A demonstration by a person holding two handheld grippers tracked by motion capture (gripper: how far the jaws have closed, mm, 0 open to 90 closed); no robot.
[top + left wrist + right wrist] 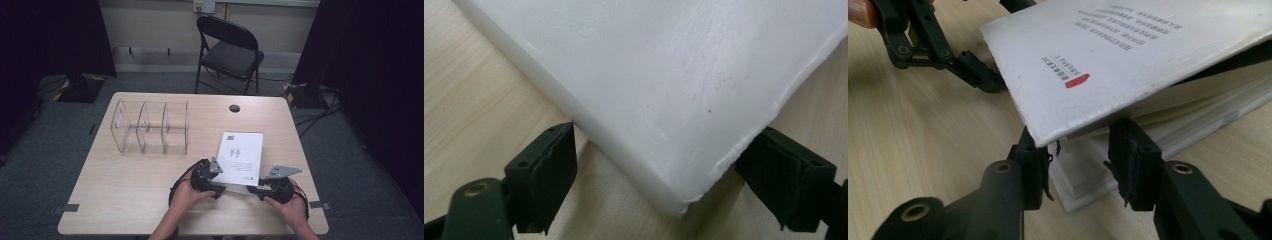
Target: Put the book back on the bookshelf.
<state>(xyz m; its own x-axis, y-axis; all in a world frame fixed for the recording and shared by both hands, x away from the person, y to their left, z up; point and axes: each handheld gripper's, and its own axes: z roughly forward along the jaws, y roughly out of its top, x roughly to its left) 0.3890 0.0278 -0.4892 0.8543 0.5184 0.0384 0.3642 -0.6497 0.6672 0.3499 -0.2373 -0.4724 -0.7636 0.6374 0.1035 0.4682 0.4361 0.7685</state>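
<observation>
Both hands (190, 192) level their grippers at the white book's (241, 150) near corners.

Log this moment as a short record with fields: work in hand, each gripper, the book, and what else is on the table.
work in hand: both grippers at the near edge of a white book on the table
left gripper: open; near corner of the book between its fingers, pads not pressing
right gripper: fingers astride the book's corner, front cover lifted off the pages; grip unclear
book: cover up, red mark near the corner
also on table: clear divided organiser, empty, far left
</observation>
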